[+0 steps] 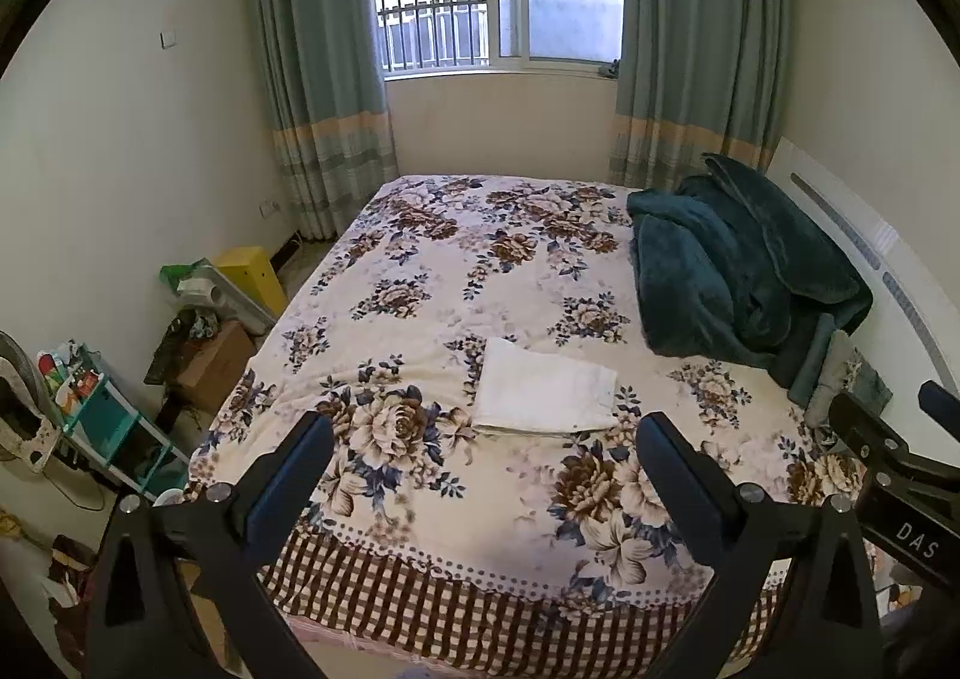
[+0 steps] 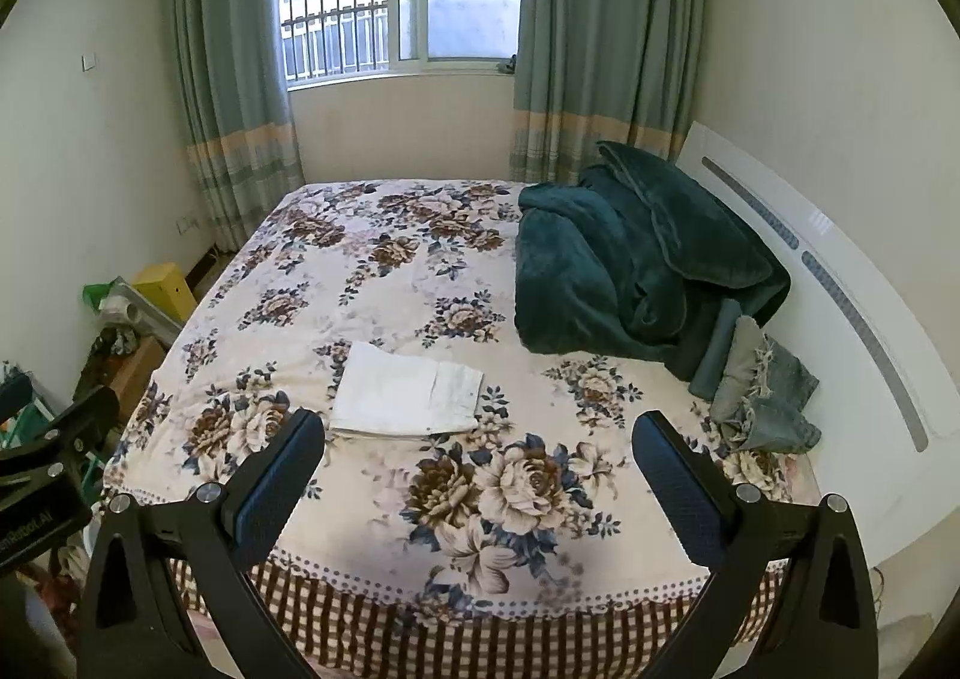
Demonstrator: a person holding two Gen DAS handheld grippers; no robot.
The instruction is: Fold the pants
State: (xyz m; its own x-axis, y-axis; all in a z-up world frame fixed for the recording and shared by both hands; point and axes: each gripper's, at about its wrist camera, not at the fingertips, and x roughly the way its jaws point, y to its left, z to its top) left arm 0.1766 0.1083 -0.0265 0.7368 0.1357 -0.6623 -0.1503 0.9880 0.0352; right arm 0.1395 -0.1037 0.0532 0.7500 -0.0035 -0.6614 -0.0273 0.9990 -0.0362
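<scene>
- The white pants (image 1: 543, 394) are lying on the bed (image 1: 420, 283), already folded into a flat, tidy rectangle, near the foot edge closest to the cameras and well apart from the dark green blanket (image 1: 732, 271) heaped at the headboard side of the bed.
- The left gripper (image 1: 483, 454) is hovering above the foot edge of the bed with its jaws spread wide, holding nothing; the pants are sitting just beyond its fingertips.
- The right gripper (image 2: 480, 454) is likewise hovering with its jaws wide apart and empty, the pants lying just past its left finger.
- Judging from the neat shape, the folding is looking finished or nearly so.
- One risk: if either gripper is coming back down carelessly, a finger could be catching the top layer and dragging the fold open.
- Another risk: pinching only one layer at an edge would be peeling the stack apart instead of moving it whole.
- A third risk: the soft bedspread could be bunching under a push, skewing the rectangle.
- In the right view, the pants are showing a smooth upper panel, a seam line running across the right part, and a small dark dot, perhaps a button, at the lower edge.
- Thin layered edges are showing along the side nearest the foot of the bed.
</scene>
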